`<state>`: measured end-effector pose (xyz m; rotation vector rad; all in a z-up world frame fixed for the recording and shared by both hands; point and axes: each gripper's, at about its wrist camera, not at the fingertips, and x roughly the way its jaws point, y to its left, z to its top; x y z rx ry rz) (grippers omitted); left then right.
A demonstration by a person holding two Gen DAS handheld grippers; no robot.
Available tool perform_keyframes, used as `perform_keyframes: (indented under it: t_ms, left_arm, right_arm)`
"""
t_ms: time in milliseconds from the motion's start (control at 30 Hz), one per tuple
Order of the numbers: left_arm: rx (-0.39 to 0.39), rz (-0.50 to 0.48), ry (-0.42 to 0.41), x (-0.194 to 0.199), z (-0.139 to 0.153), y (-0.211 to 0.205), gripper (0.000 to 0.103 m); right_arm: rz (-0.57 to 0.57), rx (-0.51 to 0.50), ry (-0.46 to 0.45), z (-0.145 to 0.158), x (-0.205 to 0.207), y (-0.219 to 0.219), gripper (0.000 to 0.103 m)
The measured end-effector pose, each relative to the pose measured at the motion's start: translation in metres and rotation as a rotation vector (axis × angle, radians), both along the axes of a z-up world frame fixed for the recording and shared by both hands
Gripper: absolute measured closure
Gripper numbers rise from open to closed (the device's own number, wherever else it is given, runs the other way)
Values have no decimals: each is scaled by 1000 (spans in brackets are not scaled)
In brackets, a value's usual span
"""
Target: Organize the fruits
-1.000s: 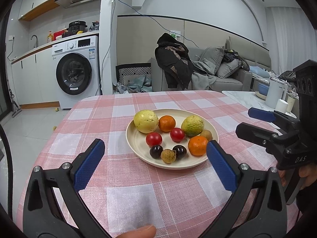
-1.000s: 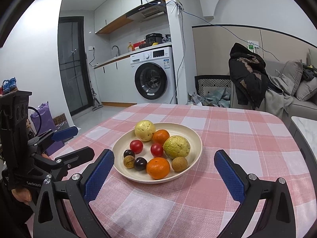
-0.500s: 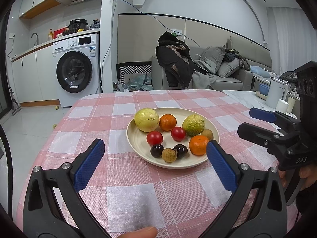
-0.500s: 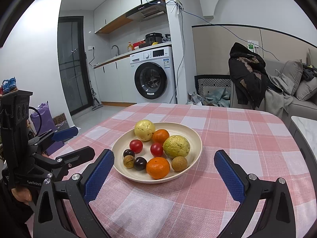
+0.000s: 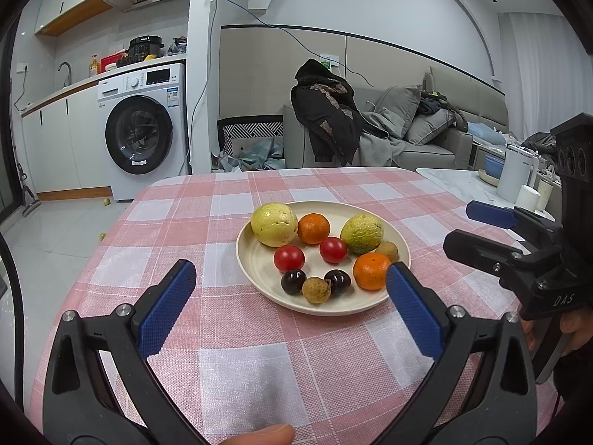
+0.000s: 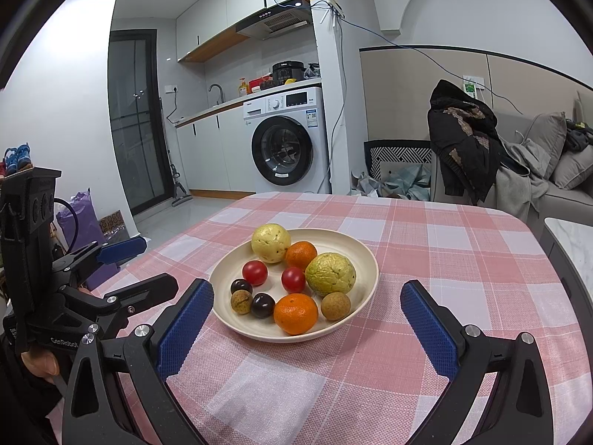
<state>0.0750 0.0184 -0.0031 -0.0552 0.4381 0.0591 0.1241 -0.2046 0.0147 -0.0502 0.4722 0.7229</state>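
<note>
Both claws hang over the near part of the table w/ fingers spread wide, nothing between them: left gripper (image 5: pixel 291 278) w/ blue pads (image 5: pixel 165 309) either side of the plate (image 5: pixel 259 274), right gripper (image 6: pixel 307 296) likewise. All the fruit sits on that cream plate, mid-table on the pink-and-white checked cloth (image 5: pixel 259 371). Left wrist view shows things the right one lacks: a white kettle (image 5: pixel 513 176) and cups on a marble side surface far right, plus small yellow fruit (image 5: pixel 106 202) loose on the kitchen floor and a fingertip (image 5: pixel 259 435) at the bottom edge. Right wrist view alone shows the dark glass door (image 6: pixel 135 118), a purple bag (image 6: pixel 79 222) on the floor left, and the table's right edge w/ a gap to the marble top. Each view catches the other gripper off to one side, well apart from the plate. On the plate: yellow fruit (image 6: pixel 270 243) far left, green-yellow fruit (image 6: pixel 330 274) right, two oranges (image 6: pixel 296 313), two cherry tomatoes (image 6: pixel 255 272), two dark round fruits (image 6: pixel 262 305), two brown longans (image 6: pixel 335 306). Fruits are packed close, some touching; near orange and longans sit at the near rim. Beyond the table: washing machine (image 6: pixel 287 141), sofa w/ a black jacket (image 6: pixel 461 148) draped on it. Cloth around the plate is bare on all sides; most open room is far and right.
</note>
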Motion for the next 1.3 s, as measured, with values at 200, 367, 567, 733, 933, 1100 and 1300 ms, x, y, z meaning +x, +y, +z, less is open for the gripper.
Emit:
perform_keyframes:
  t_ms: [200, 367, 567, 733, 933, 1100, 1300]
  left_arm:
    - [0, 0, 0, 1, -1, 1, 1]
    - [0, 0, 1, 1, 0, 1, 1]
    - [0, 0, 1, 1, 0, 1, 1]
    - [-1, 0, 1, 1, 0, 1, 1]
    - [-1, 0, 2, 0, 0, 1, 1]
    - [0, 0, 1, 1, 1, 1, 1]
    - [-2, 1, 1, 1, -1, 2, 1]
  right_arm:
    - [0, -1, 0, 0, 0, 0, 0]
    - [0, 0, 0, 0, 0, 0, 0]
    - [0, -1, 0, 1, 0, 0, 0]
    - [0, -1, 0, 0, 0, 0, 0]
    - [1, -1, 0, 0, 0, 0, 0]
    - [0, -1, -1, 1, 0, 0, 0]
    - [1, -1, -1, 1, 0, 0, 0]
